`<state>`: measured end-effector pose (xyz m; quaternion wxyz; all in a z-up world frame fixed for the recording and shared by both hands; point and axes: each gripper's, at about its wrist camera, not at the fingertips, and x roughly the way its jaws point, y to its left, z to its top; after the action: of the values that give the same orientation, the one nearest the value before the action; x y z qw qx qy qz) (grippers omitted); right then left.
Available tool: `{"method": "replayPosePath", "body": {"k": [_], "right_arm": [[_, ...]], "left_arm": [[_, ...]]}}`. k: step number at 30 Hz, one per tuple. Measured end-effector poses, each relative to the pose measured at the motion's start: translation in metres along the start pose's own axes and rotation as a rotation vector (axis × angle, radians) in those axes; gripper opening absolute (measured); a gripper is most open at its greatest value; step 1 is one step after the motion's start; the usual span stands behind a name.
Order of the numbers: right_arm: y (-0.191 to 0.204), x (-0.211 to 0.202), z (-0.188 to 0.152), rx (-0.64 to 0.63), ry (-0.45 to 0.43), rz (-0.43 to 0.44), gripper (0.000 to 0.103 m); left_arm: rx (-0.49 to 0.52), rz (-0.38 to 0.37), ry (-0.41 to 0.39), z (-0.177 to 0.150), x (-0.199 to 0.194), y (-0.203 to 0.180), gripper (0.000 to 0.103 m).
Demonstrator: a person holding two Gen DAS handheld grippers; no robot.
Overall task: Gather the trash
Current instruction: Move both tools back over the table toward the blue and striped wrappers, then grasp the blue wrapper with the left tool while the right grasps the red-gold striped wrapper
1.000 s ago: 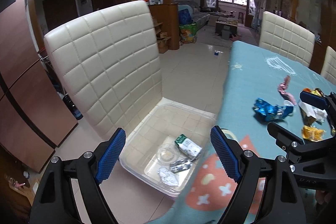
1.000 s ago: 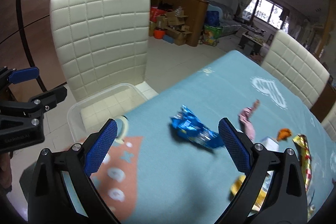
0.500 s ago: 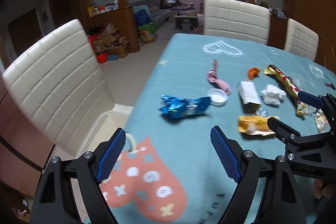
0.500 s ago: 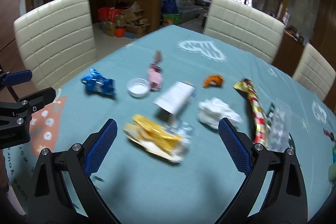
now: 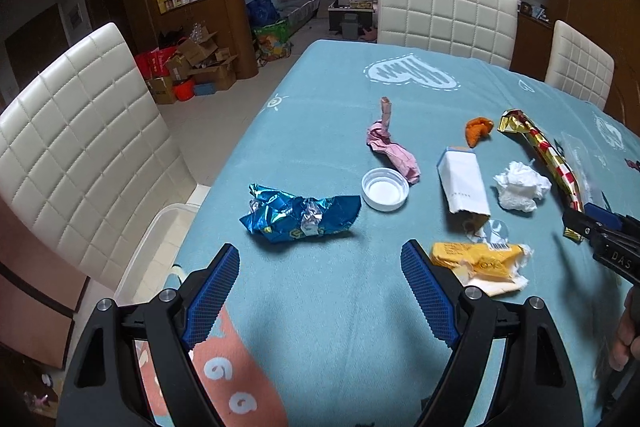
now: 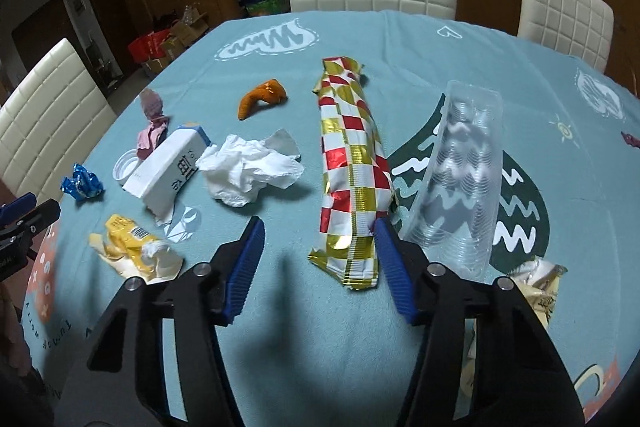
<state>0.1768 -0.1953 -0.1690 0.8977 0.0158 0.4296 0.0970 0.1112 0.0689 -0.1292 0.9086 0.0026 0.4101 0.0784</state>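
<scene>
Both grippers have swung off the clear bin (image 5: 160,239) on the chair at the left edge and are over the littered teal table (image 5: 320,307) now, so a fresh pick is starting. The right gripper (image 6: 318,263) has just been narrowing its jaws, and they stand half spread. The near end of the red-and-gold checked wrapper (image 6: 352,179) lies between them, close against the right pad; whether that pad actually touches it is hard to call from here, but nothing is pinched yet. My read: that wrapper is the next piece. The left gripper (image 5: 320,291) hangs with jaws spread wide and empty, the crumpled blue wrapper (image 5: 298,217) just beyond its tips. Also waiting: white cap (image 5: 385,189), white carton (image 5: 464,183), tissue (image 5: 520,185), yellow packet (image 5: 480,261), clear tray (image 6: 460,179).
</scene>
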Motion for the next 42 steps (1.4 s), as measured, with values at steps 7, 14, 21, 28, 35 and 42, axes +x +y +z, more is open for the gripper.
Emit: {"method": "replayPosePath", "body": {"k": [7,14,21,28,35,42], "right_arm": [[0.014,0.016,0.022,-0.073,-0.011,-0.071,0.054],[0.004,0.019,0.018,-0.055,-0.02,-0.117,0.025],[0.013,-0.001,0.02,-0.071,-0.075,-0.122,0.025],[0.043,-0.004,0.024,-0.109,-0.093,-0.089,0.025],[0.061,-0.003,0.024,-0.14,-0.092,-0.074,0.025],[0.069,-0.01,0.021,-0.149,-0.092,-0.062,0.025]], "left_arm": [[-0.007,0.023,-0.003,0.015,0.015,0.004,0.081],[-0.003,0.043,0.015,0.017,0.032,0.016,0.081],[0.003,0.0,0.04,0.011,0.043,0.018,0.081],[0.025,0.001,0.074,0.013,0.055,0.013,0.081],[0.044,-0.046,0.048,0.01,0.052,0.011,0.078],[0.073,-0.095,0.051,0.007,0.044,0.011,0.019]]}}
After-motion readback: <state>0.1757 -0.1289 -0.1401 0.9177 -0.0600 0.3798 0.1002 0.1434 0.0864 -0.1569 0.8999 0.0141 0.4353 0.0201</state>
